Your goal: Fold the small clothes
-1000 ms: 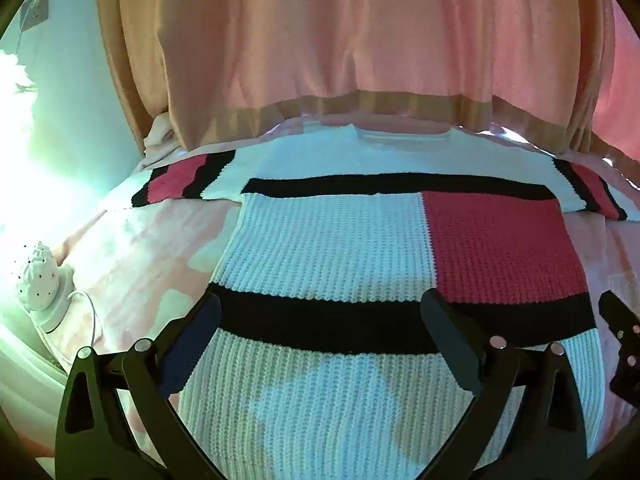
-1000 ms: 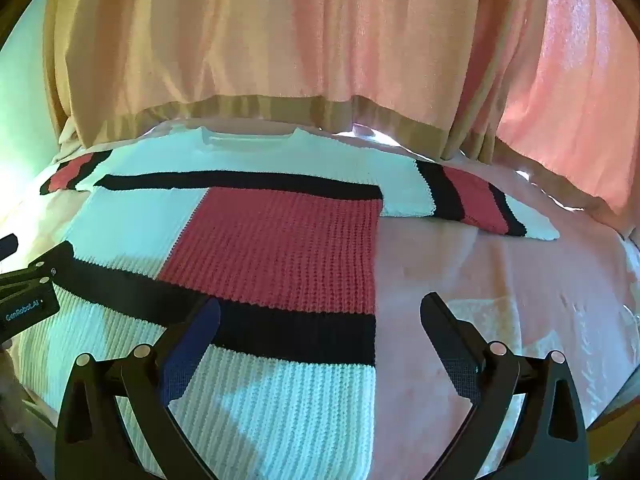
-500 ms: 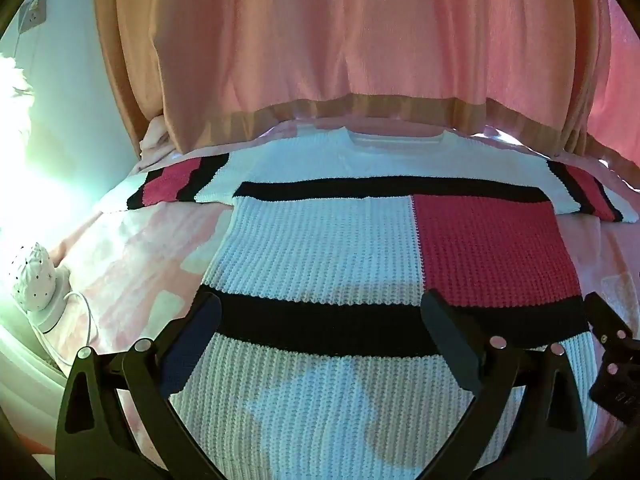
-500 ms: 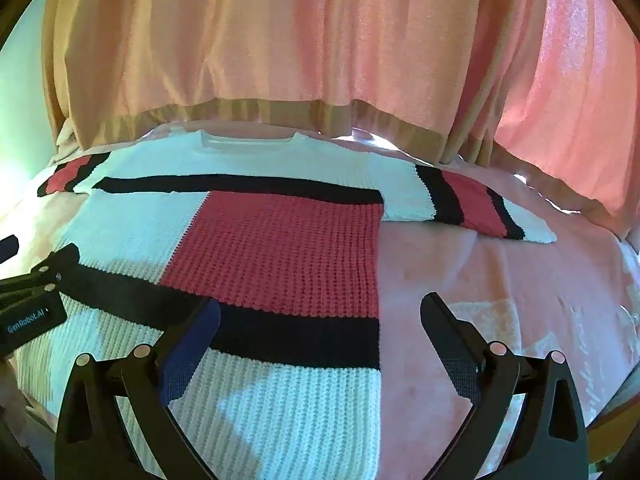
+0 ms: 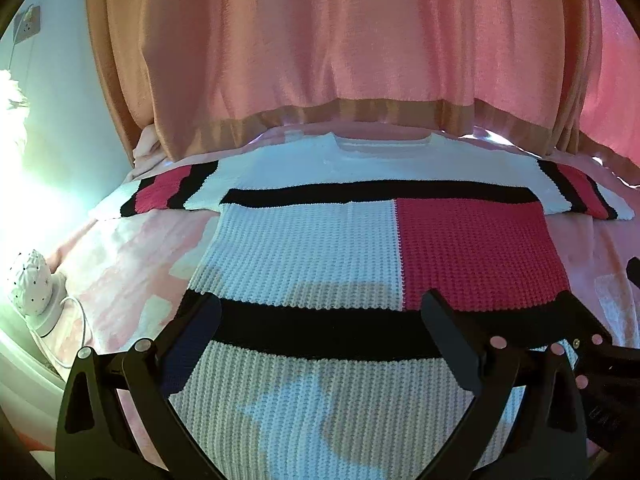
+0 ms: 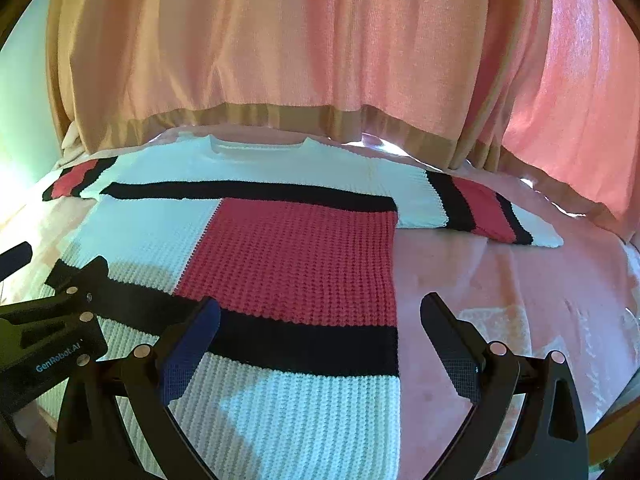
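On pink bedspread (image 6: 520, 280) | knit sweater (image 5: 320, 248) lies flat, sleeves spread, neckline toward curtain (image 5: 320, 60) | left gripper (image 5: 320, 332) wide open, empty, above hem | right gripper (image 6: 320, 332) wide open, empty, straddling sweater's right edge, likely lining up first fold

The knitted sweater (image 5: 304, 248) is colour-blocked: white ribbed panels, a pinkish-red square on one side of the chest, and broad black bands running across above and below it. Each sleeve (image 6: 480, 208) repeats the scheme, with a red stripe edged in black and a white cuff end. The bed cover (image 6: 520, 280) beneath is pale pink with lighter, whitish patches. The curtains (image 5: 320, 60) behind are salmon pink with a tan band along the hem. The left gripper (image 5: 320, 340) is black; one finger pad looks dark blue, though shadow makes that uncertain.
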Demonstrator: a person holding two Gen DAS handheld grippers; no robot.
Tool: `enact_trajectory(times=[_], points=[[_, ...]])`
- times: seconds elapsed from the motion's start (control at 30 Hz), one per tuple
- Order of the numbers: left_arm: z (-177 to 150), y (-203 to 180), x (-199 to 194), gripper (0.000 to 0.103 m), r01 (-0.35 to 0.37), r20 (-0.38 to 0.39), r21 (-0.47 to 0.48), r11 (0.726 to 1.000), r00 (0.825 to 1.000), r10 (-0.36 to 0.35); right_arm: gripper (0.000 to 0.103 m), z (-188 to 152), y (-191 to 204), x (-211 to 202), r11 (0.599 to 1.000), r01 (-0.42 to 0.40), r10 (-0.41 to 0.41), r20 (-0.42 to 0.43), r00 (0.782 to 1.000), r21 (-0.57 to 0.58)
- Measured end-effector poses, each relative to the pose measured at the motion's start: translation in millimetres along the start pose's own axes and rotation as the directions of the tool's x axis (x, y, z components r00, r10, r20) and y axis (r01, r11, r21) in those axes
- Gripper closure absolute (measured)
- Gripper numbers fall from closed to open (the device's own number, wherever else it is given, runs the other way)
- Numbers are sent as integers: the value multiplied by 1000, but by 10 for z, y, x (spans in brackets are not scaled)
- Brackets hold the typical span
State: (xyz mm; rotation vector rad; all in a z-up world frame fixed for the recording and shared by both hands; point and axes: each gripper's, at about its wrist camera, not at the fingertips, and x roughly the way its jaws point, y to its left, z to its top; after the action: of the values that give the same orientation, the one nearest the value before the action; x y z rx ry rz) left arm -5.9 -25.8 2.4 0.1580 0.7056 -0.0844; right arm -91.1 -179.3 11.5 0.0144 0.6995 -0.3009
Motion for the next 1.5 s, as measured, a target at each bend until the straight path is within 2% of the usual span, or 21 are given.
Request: enact_trajectory(times=[0.5,1.5], points=[[-11,-91,-24,5,2,1,9,1000,1000,-2,5,-22,-16,5,1000,-2,2,0,1000,14],[3,-39,-2,5,-4,-5,6,1000,1000,4,5,-49,8,29,1000,-4,4,-1,1000,12]])
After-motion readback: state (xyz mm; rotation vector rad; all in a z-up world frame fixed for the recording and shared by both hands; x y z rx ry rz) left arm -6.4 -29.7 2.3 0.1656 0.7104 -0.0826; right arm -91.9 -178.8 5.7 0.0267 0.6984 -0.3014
